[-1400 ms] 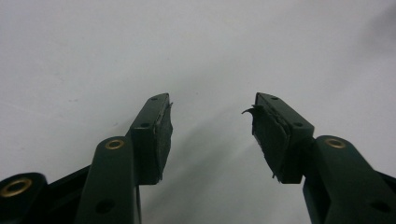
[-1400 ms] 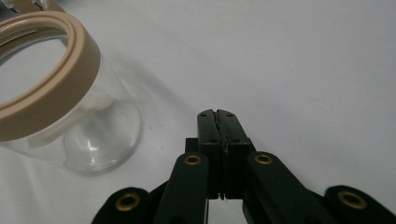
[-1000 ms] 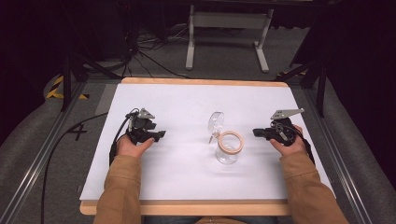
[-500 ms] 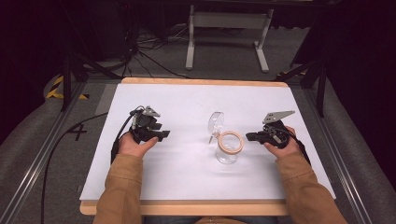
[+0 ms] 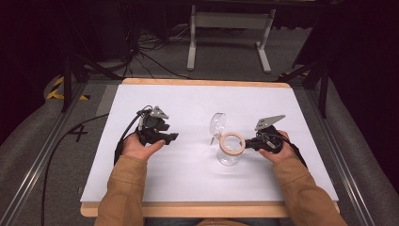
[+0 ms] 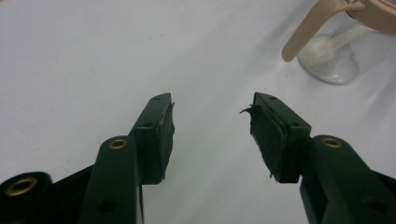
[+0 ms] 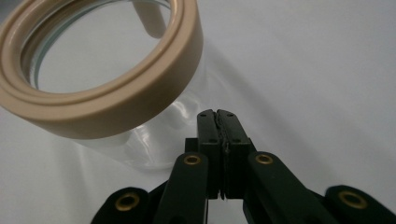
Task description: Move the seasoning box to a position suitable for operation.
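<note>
Approach step: right gripper [image 5: 248,144], fingers pressed together and empty, sits just beside the glass jar [image 5: 230,151]; left gripper [image 5: 172,137], fingers apart, empty, has just widened; next, steady the jar

White table [image 5: 155,183], grey carpet floor [image 5: 42,141], metal stand [image 5: 228,21], dark surroundings.

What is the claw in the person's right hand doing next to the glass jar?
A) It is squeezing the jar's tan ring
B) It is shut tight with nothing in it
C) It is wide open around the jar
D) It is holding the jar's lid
B: in the right gripper view the right claw has its two black jaws pressed together with nothing between them, just beside the glass jar.
</note>
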`<state>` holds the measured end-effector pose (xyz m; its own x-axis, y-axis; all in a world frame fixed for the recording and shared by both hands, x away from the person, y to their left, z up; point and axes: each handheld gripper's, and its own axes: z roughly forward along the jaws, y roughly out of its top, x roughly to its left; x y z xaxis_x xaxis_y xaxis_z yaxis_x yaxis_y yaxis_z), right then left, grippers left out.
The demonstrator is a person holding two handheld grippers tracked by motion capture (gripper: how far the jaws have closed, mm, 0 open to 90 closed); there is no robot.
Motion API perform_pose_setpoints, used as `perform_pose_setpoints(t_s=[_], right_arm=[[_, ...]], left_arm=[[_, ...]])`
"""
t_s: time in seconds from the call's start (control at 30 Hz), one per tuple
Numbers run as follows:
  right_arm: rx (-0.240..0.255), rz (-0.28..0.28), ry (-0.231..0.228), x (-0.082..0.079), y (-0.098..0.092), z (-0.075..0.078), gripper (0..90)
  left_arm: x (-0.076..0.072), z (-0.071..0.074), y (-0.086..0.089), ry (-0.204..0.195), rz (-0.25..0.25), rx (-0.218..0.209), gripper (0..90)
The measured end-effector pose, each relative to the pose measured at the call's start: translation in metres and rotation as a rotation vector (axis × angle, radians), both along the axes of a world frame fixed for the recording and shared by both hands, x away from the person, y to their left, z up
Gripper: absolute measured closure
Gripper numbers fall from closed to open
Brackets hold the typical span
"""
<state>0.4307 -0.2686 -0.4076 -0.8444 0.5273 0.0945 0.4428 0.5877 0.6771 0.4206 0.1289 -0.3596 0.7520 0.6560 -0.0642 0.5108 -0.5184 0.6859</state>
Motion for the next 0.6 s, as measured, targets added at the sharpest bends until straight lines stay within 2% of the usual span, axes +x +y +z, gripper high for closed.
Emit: perform_pose_setpoints(t_s=[0.17,0.33,0.4,0.6], right_arm=[[-0.006,-0.004,0.0,0.0,0.0011,-0.0013,89.5],[-0.012,-0.008,0.002,-0.0005,0.0018,-0.0018,89.6],[-0.016,-0.009,-0.003,-0.0007,0.0022,-0.0023,89.6],[-0.023,-0.001,-0.002,-0.0032,0.0033,-0.0023,89.8]], left_arm=[[-0.0006,-0.0004,-0.0013,0.001,-0.001,-0.014,47.1],[0.0001,0.0004,-0.0005,0.015,-0.007,0.006,46.7],[0.0005,-0.0006,-0.0011,0.003,-0.006,-0.001,46.6],[0.0018,-0.0013,-0.0038,0.009,-0.009,0.001,46.2]])
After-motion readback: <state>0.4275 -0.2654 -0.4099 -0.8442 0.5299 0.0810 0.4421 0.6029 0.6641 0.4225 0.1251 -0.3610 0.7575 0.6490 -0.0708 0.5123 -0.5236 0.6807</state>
